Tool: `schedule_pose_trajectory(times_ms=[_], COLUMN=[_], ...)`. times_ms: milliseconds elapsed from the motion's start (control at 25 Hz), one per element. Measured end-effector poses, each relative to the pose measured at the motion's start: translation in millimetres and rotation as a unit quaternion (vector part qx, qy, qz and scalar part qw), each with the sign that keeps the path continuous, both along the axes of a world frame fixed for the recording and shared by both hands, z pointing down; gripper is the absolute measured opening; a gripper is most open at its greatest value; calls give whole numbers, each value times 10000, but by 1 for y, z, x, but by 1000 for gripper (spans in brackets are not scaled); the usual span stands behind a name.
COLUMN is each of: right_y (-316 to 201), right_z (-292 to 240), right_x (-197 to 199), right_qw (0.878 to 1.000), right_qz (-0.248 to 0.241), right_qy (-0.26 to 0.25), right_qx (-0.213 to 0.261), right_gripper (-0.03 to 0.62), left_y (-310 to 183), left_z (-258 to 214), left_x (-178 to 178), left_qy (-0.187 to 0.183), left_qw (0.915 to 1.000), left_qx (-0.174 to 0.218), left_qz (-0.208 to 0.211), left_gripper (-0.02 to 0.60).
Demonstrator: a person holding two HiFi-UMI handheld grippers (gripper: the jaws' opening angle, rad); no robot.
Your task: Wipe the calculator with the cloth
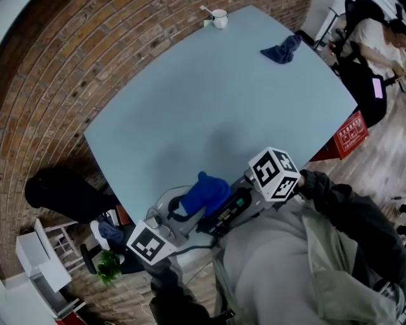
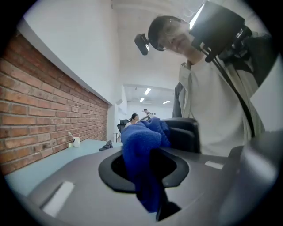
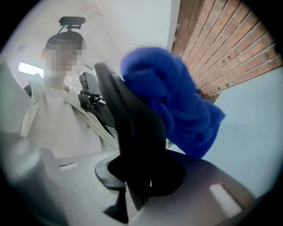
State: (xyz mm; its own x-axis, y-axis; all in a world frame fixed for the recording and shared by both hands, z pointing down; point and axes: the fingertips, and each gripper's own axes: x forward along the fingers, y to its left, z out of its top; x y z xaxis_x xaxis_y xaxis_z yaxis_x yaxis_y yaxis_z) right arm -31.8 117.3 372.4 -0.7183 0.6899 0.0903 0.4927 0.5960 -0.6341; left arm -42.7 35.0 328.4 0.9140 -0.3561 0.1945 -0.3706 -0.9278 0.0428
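Calculator (image 1: pixel 229 211): being held up off the desk (image 1: pixel 209 108), over its near edge and close to the person's chest; dark body, with small green marks showing along it in the head view.
Calculator axis: in the head view, running long-ways on a diagonal from near left to far right; in the right gripper view, showing edge-on as a dark slab (image 3: pixel 130 132) rising out of the fingers and leaning left towards its top.
Right gripper (image 1: pixel 244 197): reaching in from the right, fingers closing narrowly on the calculator's far-right end and clamping it.
Cloth (image 1: pixel 204 193): bright blue, bunching into a rounded wad just to the left of the calculator and seeming to be pressing on its face; contact not entirely clear.
Left gripper (image 1: pixel 174 216): coming in from the near left, fingers pinching the cloth, with a tail of it (image 2: pixel 148 190) trailing down between them.
Cup (image 1: pixel 219 18): white, standing at the desk's far edge, well apart from both grippers.
Second cloth (image 1: pixel 282 49): darker blue, lying crumpled at the far right of the desk.
Brick wall (image 2: pixel 44 114): running along the desk's left side.
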Motion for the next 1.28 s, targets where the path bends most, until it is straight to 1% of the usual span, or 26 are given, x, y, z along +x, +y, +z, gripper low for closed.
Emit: schedule_pose_trajectory(times_ms=[80, 160, 240, 360, 400, 520, 560, 640, 680, 720, 760, 840, 880, 920, 960, 1040, 1080, 1120, 1160, 1280], right_y=[-12, -18, -20, -29, -32, -48, -53, -61, -65, -70, -77, -95, -101, -103, -100, -84, -76, -74, -78, -106], right_z=[-4, -9, -15, -33, -41, -59, -64, -69, -69, -70, -72, -77, -78, -78, -76, -70, -69, -70, -71, -75], right_x=[11, 16, 16, 15, 16, 13, 11, 5, 4, 5, 9, 19, 22, 21, 17, 3, -2, -4, -3, 8], right_qw=[9996, 9990, 9981, 9933, 9906, 9791, 9748, 9672, 9631, 9575, 9503, 9359, 9326, 9332, 9376, 9514, 9549, 9544, 9503, 9308], right_qz=[280, 417, 522, 884, 1019, 1528, 1690, 1972, 2148, 2367, 2612, 3023, 3119, 3122, 3030, 2686, 2573, 2568, 2666, 3170], right_qy=[-86, -177, -323, -740, -914, -1332, -1430, -1544, -1568, -1599, -1646, -1731, -1724, -1678, -1593, -1401, -1377, -1410, -1473, -1617], right_qx=[-19, 10, 74, 10, -42, -168, -259, -419, -418, -396, -408, -522, -571, -599, -605, -558, -545, -573, -643, -839], right_gripper=[78, 78, 78, 77, 77, 77, 77, 77, 77, 80, 81, 78, 78, 80, 78, 78, 78, 77, 77, 80], left_y=[7, 15, 19, 19, 20, 21, 18, 11, 9, 9, 12, 18, 19, 19, 17, 11, 10, 10, 11, 15], left_z=[-4, -6, -8, -15, -13, 1, 4, 6, 7, 9, 10, 13, 14, 15, 17, 23, 25, 24, 22, 18], left_x=[-14, -22, -27, -37, -36, -17, -10, -3, -3, -5, -7, -10, -11, -11, -9, -3, 0, 0, -1, -8], left_qy=[344, 691, 1112, 1944, 2132, 2414, 2576, 2999, 3144, 3209, 3205, 3102, 3063, 3033, 2984, 2813, 2777, 2821, 2917, 3107], left_qw=[9991, 9968, 9923, 9781, 9736, 9649, 9597, 9450, 9392, 9360, 9355, 9378, 9383, 9384, 9392, 9432, 9440, 9427, 9400, 9329], left_qx=[-89, -224, -401, -537, -619, -911, -995, -1130, -1172, -1198, -1215, -1234, -1247, -1262, -1275, -1294, -1306, -1316, -1318, -1329], left_qz=[-228, -326, -372, -514, -529, -499, -522, -651, -735, -809, -864, -956, -1011, -1067, -1119, -1200, -1212, -1199, -1180, -1243], left_gripper=[84, 84, 84, 84, 84, 84, 84, 84, 84, 83, 83, 83, 83, 83, 83, 81, 82, 83, 82, 83])
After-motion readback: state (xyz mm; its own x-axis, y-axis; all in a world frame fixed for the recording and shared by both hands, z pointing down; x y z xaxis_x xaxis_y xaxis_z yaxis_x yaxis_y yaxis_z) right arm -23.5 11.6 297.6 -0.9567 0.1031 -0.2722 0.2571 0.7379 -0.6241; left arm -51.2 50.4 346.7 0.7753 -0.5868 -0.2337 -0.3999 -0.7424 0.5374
